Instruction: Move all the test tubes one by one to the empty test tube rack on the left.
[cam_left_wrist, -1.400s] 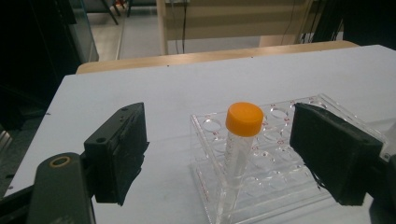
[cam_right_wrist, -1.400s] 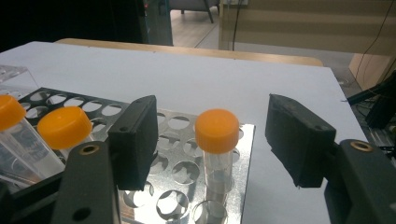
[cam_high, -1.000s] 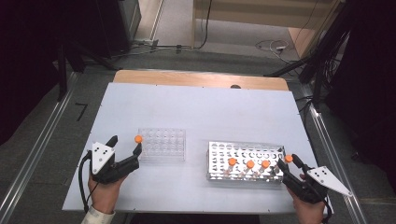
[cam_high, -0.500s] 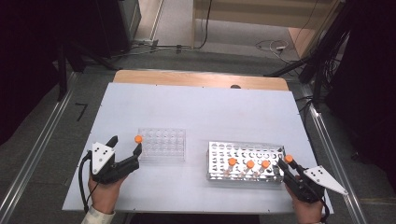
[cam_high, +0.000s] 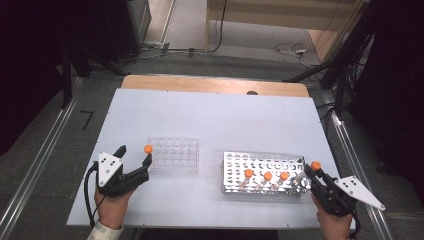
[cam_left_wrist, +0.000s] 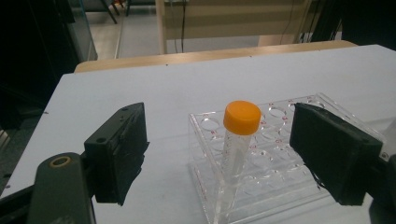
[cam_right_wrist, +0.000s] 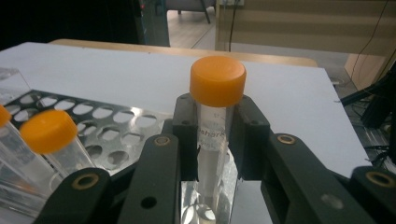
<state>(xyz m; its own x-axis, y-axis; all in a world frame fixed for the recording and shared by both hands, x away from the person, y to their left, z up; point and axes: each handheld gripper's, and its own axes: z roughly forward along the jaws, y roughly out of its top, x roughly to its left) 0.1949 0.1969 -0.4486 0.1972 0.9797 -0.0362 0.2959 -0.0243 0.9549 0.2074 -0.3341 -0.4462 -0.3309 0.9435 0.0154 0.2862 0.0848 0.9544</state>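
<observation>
Moving orange-capped clear plastic tubes from the perforated metal rack (cam_high: 235, 159) to the clear acrylic rack (cam_high: 175, 152) appears to be the work in hand, judged from how things lie. One orange-capped tube (cam_left_wrist: 239, 135) stands in the near left corner well of the acrylic rack, leaning slightly; every other well there looks empty. The left gripper (cam_left_wrist: 238, 158) sits with its jaws spread wide to either side of that tube, touching nothing, so this placement reads as complete. At the right end of the metal rack, the right gripper (cam_right_wrist: 215, 128) has its jaws closed on a second orange-capped tube (cam_right_wrist: 215, 116), clamped below the cap; the tube's lower end sits at or just inside a rack hole, and I cannot tell whether it is fully clear. Three more capped tubes (cam_high: 267, 177) stand in the front row of the metal rack. Progress estimate: one transferred, one in grip, three waiting. The white table (cam_high: 215, 117) is otherwise bare around both racks.
</observation>
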